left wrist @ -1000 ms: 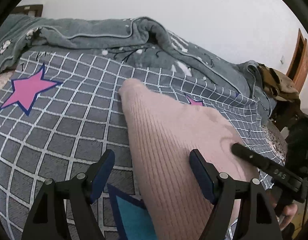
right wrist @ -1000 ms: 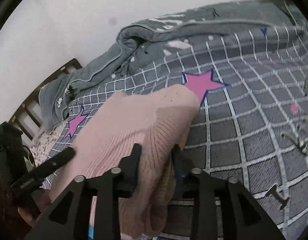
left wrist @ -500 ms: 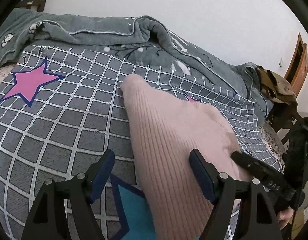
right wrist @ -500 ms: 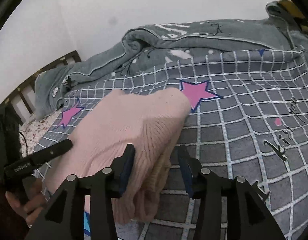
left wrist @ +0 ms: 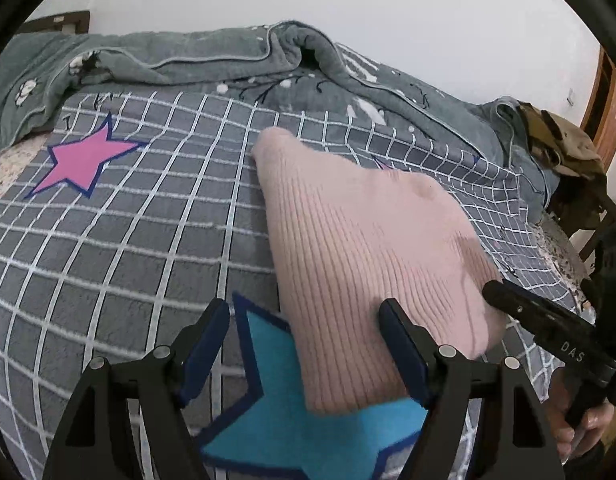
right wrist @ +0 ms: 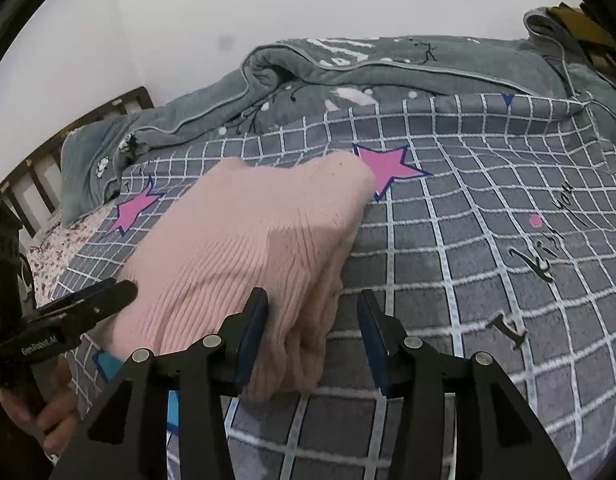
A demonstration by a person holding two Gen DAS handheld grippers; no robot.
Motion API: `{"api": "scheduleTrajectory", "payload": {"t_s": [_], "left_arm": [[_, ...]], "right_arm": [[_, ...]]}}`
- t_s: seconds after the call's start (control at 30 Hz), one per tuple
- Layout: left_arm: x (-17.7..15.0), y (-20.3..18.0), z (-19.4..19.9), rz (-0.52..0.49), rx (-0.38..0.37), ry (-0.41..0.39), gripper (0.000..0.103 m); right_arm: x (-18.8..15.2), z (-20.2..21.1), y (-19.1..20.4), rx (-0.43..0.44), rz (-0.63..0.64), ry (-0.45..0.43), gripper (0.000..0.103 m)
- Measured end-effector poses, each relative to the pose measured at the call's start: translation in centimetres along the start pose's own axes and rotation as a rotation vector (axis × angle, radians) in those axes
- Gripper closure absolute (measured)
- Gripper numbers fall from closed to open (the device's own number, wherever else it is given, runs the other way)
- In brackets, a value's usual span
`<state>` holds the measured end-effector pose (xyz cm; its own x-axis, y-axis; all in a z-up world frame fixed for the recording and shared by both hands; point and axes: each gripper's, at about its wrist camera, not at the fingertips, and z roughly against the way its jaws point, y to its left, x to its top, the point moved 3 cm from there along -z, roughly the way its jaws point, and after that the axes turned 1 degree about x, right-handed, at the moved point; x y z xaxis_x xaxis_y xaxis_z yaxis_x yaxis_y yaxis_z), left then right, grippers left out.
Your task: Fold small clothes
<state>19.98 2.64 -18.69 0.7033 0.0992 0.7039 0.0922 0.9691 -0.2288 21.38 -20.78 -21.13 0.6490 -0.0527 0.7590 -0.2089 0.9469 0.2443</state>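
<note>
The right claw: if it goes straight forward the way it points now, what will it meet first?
Most likely the pink knit garment. Its folded near edge already lies between the open fingers of the right claw, nearer the left finger. The checked blanket lies just beneath, though depth is unclear.

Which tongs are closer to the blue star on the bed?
Left. The left tongs sit right over the blue star, open, beside the pink sweater. The right tongs are across the sweater, open around its folded edge.
</note>
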Motion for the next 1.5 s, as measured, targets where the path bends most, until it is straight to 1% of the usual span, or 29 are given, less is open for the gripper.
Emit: {"api": "scheduleTrajectory", "payload": {"t_s": [0.13, 0.2, 0.33, 0.43, 0.53, 0.6, 0.63, 0.67, 0.73, 0.8, 0.93, 1.17, 1.5], "left_arm": [[-0.3, 0.0, 0.7, -0.005, 0.036, 0.032, 0.027], [-0.3, -0.2, 1.2, 0.001, 0.041, 0.046, 0.027], [0.0, -1.2, 3.0, -0.010, 0.057, 0.043, 0.027], [0.5, -2.4, 4.6, -0.028, 0.076, 0.045, 0.027], [0.8, -3.4, 6.5, -0.042, 0.115, 0.032, 0.027], [0.7, -4.0, 7.9, -0.050, 0.145, 0.009, 0.023], [0.6, -4.3, 8.5, -0.055, 0.152, 0.003, 0.021], [0.5, -4.8, 9.2, -0.062, 0.157, 0.000, 0.021], [0.3, -5.3, 10.1, -0.073, 0.166, -0.002, 0.020], [0.3, -6.1, 11.4, -0.088, 0.182, -0.014, 0.018], [0.2, -7.1, 13.6, -0.090, 0.193, -0.043, 0.014], [-0.3, -8.4, 16.1, -0.098, 0.199, -0.069, 0.014], [-0.3, -9.0, 16.7, -0.109, 0.191, -0.084, 0.014]], "right_arm": [[0.0, 1.1, 0.3, -0.046, 0.022, 0.023, 0.054], [0.0, 1.8, 0.5, -0.058, 0.032, 0.036, 0.054], [0.4, 3.5, 1.0, -0.078, 0.037, 0.047, 0.054], [1.2, 5.3, 1.8, -0.083, 0.039, 0.039, 0.054], [1.9, 7.2, 2.8, -0.117, 0.052, 0.025, 0.054], [2.2, 8.9, 3.6, -0.105, 0.068, -0.012, 0.044], [2.3, 9.6, 3.8, -0.101, 0.069, -0.028, 0.030], [2.3, 10.5, 3.9, -0.100, 0.066, -0.048, 0.019], [2.3, 12.3, 4.1, -0.095, 0.062, -0.079, 0.012], [2.2, 13.2, 4.3, -0.104, 0.063, -0.070, 0.007], [1.5, 15.0, 4.4, -0.143, 0.067, -0.057, 0.005], [0.1, 17.9, 4.8, -0.158, 0.086, -0.080, 0.004], [-0.4, 18.8, 4.3, -0.169, 0.085, -0.089, 0.004]]}}
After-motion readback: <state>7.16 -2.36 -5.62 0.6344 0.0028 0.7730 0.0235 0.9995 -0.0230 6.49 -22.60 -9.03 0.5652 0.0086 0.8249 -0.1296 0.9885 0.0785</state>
